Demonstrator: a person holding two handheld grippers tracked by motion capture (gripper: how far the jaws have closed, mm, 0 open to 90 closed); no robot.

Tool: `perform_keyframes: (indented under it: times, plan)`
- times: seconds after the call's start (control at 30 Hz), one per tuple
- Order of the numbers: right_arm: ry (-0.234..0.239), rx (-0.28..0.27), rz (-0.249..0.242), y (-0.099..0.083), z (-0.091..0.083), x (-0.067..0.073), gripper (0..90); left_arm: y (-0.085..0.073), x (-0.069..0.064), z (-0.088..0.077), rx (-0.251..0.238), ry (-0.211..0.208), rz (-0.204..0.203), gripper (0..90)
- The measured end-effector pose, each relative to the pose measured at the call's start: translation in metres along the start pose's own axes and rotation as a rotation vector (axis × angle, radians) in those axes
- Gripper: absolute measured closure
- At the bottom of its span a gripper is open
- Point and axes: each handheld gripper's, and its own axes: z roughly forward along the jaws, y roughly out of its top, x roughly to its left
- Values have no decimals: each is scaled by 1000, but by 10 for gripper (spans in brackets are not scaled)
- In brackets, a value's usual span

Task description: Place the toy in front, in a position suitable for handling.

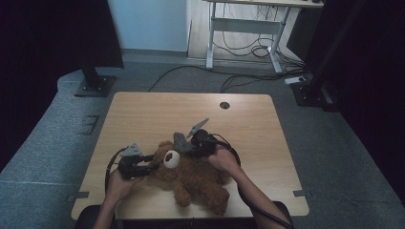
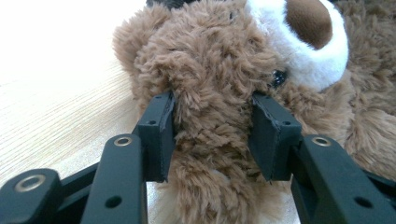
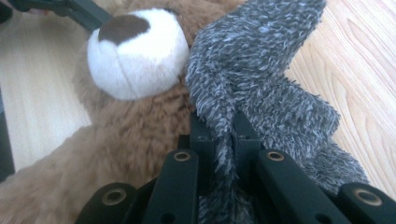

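A brown teddy bear (image 1: 191,179) lies on its back on the wooden table (image 1: 143,114), its white muzzle (image 1: 171,159) facing up. My left gripper (image 1: 152,164) comes in from the left; in the left gripper view its pads press into the fur on the side of the bear's head (image 2: 210,60), below the eye. My right gripper (image 1: 184,148) is above the bear's head, shut on a grey fuzzy cloth (image 1: 179,141). In the right gripper view the grey fuzzy cloth (image 3: 261,60) stands up from the closed jaws beside the white muzzle (image 3: 137,53).
A cable hole (image 1: 224,105) sits near the table's far edge. Beyond the table are a black stand base (image 1: 95,86) on the left, a white desk frame (image 1: 248,24) and loose floor cables (image 1: 248,78). Bare tabletop lies behind the bear.
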Motion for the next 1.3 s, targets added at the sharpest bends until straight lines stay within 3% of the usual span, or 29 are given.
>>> perform_keyframes:
  times: [0.17, 0.3, 0.43, 0.63, 0.83, 1.07, 1.3]
  plan:
    - [-15, -46, 1, 2, -18, 3, 822, 0, 0, -1, 4, -1, 4, 517]
    - [-19, -90, -34, 22, -33, 12, 822, 0, -1, -1, 3, 1, 6, 512]
    - [-22, -112, -76, 45, -36, 22, 822, 0, -1, -2, 5, 1, 10, 510]
    - [-7, -95, -138, 80, -15, 36, 822, 1, -1, -2, 7, 0, 12, 510]
    - [19, -64, -156, 98, 17, 45, 822, 0, -1, -2, 8, 1, 11, 510]
    - [65, 7, -161, 91, 48, 51, 822, 0, 1, -1, 18, 5, 0, 510]
    - [82, 7, -160, 74, 43, 56, 822, 0, 0, 1, 27, 12, 4, 511]
